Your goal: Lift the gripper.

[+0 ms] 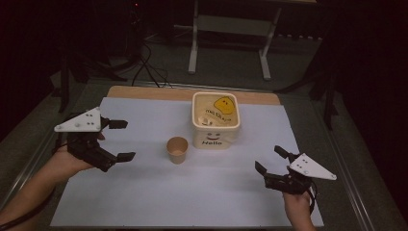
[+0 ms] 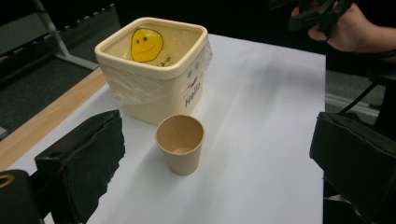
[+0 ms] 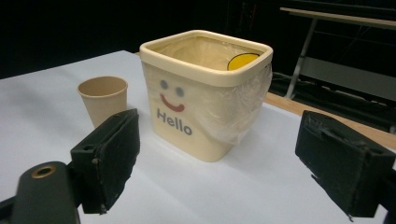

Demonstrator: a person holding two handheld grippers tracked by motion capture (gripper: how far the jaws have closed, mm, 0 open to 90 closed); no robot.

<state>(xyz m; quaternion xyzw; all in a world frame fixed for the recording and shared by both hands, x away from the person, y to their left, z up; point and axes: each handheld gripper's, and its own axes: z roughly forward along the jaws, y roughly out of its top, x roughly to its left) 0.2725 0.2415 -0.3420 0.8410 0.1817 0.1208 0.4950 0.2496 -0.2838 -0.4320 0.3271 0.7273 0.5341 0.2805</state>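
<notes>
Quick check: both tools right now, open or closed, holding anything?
Left tool: open, holding nothing, left of the paper cup.
Right tool: open, holding nothing.

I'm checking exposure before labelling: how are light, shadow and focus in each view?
High view: dim, surroundings nearly black, the white sheet the brightest area. Left gripper view: brighter; the paper cup is sharp and casts a soft shadow. Right gripper view: the bin is sharp, background dark, near jaws slightly soft.
</notes>
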